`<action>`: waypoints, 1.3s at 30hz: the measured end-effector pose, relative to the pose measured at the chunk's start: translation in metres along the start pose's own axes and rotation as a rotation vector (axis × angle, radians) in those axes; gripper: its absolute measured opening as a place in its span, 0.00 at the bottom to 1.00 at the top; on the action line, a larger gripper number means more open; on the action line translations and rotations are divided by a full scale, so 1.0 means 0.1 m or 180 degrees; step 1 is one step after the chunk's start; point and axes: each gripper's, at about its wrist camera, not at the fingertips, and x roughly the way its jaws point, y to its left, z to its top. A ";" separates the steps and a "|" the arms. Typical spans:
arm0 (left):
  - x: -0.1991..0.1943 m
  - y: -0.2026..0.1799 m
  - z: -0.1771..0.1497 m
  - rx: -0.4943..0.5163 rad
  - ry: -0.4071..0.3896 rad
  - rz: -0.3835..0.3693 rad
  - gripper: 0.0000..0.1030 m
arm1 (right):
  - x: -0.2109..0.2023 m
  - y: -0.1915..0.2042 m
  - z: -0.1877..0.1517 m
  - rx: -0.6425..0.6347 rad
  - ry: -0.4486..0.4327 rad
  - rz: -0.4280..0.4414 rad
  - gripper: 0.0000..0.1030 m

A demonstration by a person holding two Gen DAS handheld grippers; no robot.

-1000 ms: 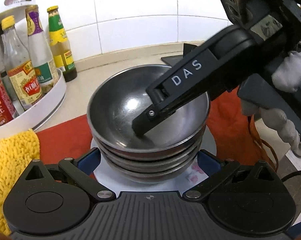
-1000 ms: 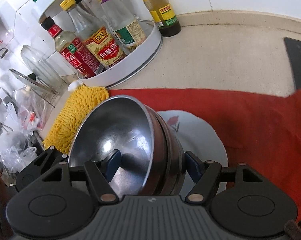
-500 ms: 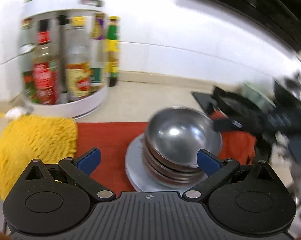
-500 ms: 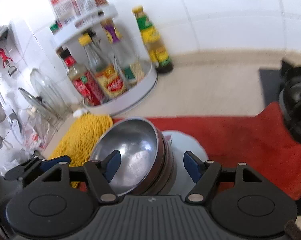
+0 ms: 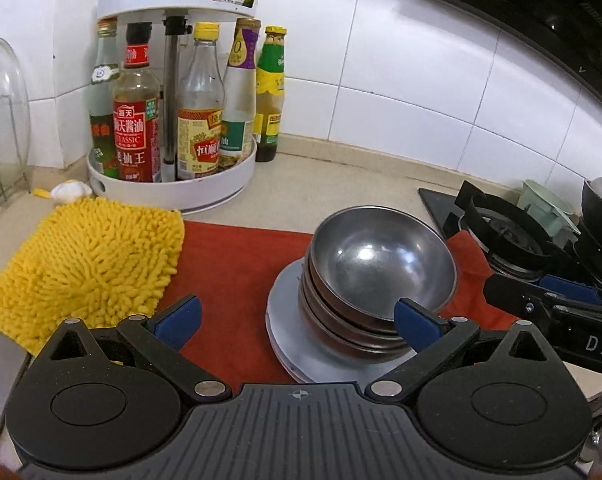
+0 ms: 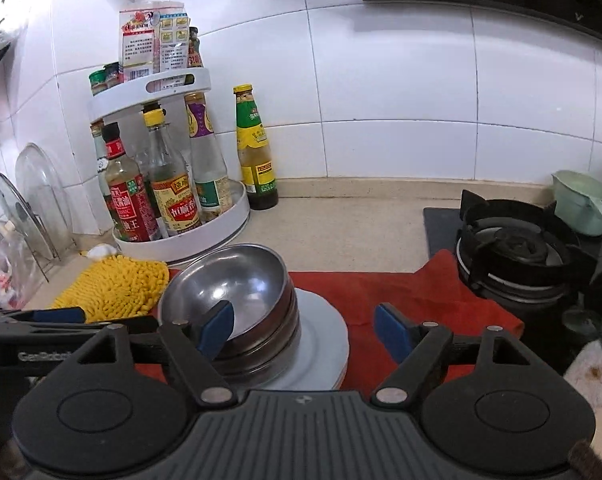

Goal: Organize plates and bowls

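On the desk, centre: a stack of steel bowls is sitting nested on a pile of white plates.
Stack condition: the bowls are leaning slightly, the top one standing empty and mouth up.
Underlay: the plates are resting on a red cloth that is covering the desk.
Left tool: its jaws are standing spread, nothing between them; the right blue pad is showing in front of the bowl stack, and whether it is touching cannot be told.
Right tool: its jaws have just been opening and are standing wide, gripping nothing; the left pad is overlapping the bowls in its own view.
Surroundings: a yellow mop pad is lying at the cloth's left edge; a white turntable rack is carrying sauce bottles behind it; a gas burner is standing to the right.
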 end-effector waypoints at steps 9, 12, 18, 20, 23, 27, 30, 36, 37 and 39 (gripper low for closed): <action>-0.07 -0.07 -0.05 -0.0008 0.0018 0.0083 1.00 | -0.08 0.01 -0.09 0.0060 -0.0019 -0.0003 0.72; -0.10 -0.08 -0.07 -0.0028 0.0020 0.0154 1.00 | -0.11 0.03 -0.10 0.0077 -0.0015 0.0046 0.72; -0.18 -0.08 -0.06 -0.0041 -0.0063 0.0161 1.00 | -0.13 0.03 -0.12 0.0083 -0.0040 0.0048 0.74; -0.20 -0.11 -0.06 -0.0025 -0.0100 0.0197 1.00 | -0.14 0.03 -0.12 0.0082 -0.0056 0.0049 0.76; -0.23 -0.12 -0.05 0.0003 -0.0138 0.0241 1.00 | -0.15 0.03 -0.11 0.0086 -0.0072 0.0060 0.76; -0.26 -0.13 -0.04 0.0017 -0.0156 0.0320 1.00 | -0.16 0.04 -0.11 0.0085 -0.0085 0.0084 0.76; -0.29 -0.13 -0.04 0.0036 -0.0195 0.0341 1.00 | -0.17 0.05 -0.10 0.0059 -0.0093 0.0096 0.76; -0.32 -0.13 -0.05 0.0054 -0.0234 0.0387 1.00 | -0.17 0.07 -0.09 0.0019 -0.0119 0.0142 0.76; -0.32 -0.13 -0.05 0.0054 -0.0235 0.0392 1.00 | -0.17 0.07 -0.09 0.0011 -0.0119 0.0146 0.76; -0.33 -0.12 -0.06 0.0053 -0.0234 0.0393 1.00 | -0.17 0.07 -0.09 0.0001 -0.0117 0.0157 0.76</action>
